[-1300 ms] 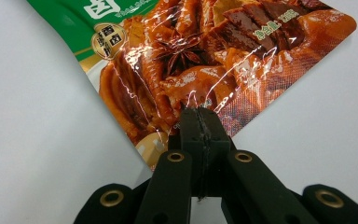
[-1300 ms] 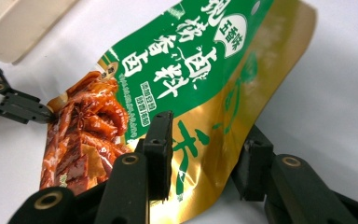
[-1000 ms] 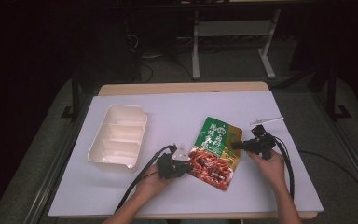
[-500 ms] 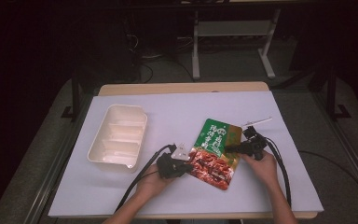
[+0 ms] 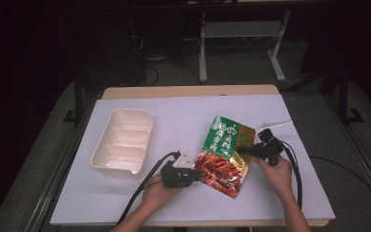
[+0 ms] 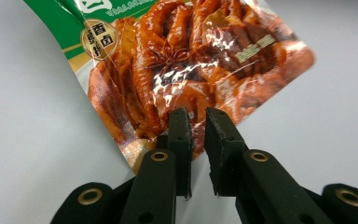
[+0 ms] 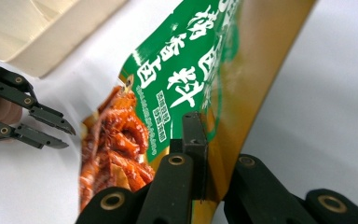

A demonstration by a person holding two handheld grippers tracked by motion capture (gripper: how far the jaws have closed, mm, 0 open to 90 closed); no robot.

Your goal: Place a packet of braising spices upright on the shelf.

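the food pouch (image 5: 227, 154) lies on the white table cover (image 5: 174, 116), its long axis slanting from the green top end, far and a little left, down to the red printed end nearest the person. a cream tray (image 5: 121, 141) sits well apart to its left

the right gripper (image 5: 251, 151) comes at the pouch from its right long edge, about midway along. in the right gripper view its jaws are clamped on that gold edge, the film pinched between them and lifted off the table there, so this hand has the pouch

the left gripper (image 5: 199, 175) lies at the lower left edge of the red end. its jaws have just been opening: in the left gripper view a narrow gap stands between the two pads (image 6: 181, 135), and the pouch's edge passes just behind their tips. the film runs past the left pad but does not look squeezed, so i judge this grip slack, not holding

so the two grippers face each other across the short width of the pouch, left low, right higher up the long axis. the likely next move depends on that: the pouch hangs from the right side alone, and the left must close again on the near corner straight ahead of its tips
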